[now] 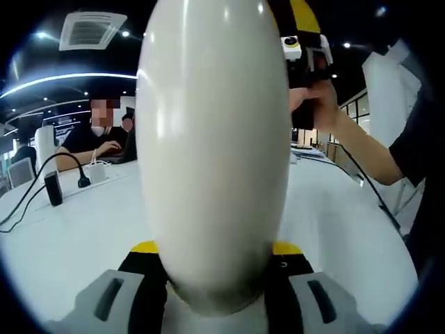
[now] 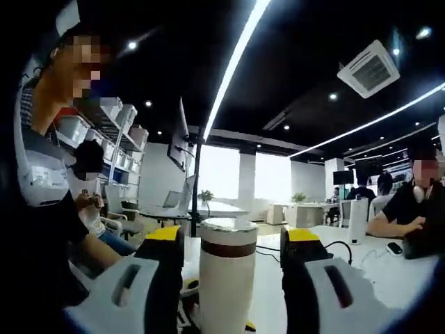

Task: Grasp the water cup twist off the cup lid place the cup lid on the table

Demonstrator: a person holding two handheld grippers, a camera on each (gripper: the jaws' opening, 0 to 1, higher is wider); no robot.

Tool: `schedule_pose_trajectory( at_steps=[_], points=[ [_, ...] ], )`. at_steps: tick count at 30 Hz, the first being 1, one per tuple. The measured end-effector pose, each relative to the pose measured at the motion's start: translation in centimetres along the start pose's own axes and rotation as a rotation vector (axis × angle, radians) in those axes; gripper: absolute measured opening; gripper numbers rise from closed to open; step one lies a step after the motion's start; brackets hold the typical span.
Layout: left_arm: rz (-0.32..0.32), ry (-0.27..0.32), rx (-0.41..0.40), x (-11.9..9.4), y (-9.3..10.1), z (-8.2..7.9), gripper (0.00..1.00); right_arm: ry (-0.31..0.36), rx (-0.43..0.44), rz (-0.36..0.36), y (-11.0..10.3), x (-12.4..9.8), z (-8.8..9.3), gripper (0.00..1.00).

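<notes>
White water cup [image 1: 215, 146] pinched by left gripper [image 1: 217, 271] | right gripper [image 2: 231, 261] spread astride cup lid [image 2: 228, 226]

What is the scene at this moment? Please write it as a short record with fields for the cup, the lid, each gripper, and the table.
cup: white water cup, held upright, close before the left gripper view
lid: cup lid on the cup's top, above a brown band
left gripper: left gripper shut on the cup body
right gripper: right gripper, jaws on either side of the lid end, gaps visible
table: white table with cables and a charger
step: lid not yet off
</notes>
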State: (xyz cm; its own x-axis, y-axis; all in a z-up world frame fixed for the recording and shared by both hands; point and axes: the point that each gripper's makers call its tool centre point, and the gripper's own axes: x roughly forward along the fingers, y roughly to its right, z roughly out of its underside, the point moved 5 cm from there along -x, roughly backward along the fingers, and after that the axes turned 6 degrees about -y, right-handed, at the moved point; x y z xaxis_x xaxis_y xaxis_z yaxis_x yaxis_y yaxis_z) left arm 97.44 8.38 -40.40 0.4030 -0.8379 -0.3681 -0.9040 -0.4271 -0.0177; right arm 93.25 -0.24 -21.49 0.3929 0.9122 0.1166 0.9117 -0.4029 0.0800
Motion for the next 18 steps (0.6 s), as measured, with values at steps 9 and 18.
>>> schedule_pose_trajectory(
  at_steps=[9, 18],
  points=[
    [-0.003, -0.001, 0.000, -0.2, 0.8, 0.0, 0.55, -0.048, -0.127, 0.338, -3.6, 0.1, -0.4, 0.56],
    [-0.010, -0.002, -0.004, -0.3, 1.2, -0.1, 0.55, -0.045, -0.210, 0.563, -6.0, -0.1, -1.0, 0.57]
  ],
)
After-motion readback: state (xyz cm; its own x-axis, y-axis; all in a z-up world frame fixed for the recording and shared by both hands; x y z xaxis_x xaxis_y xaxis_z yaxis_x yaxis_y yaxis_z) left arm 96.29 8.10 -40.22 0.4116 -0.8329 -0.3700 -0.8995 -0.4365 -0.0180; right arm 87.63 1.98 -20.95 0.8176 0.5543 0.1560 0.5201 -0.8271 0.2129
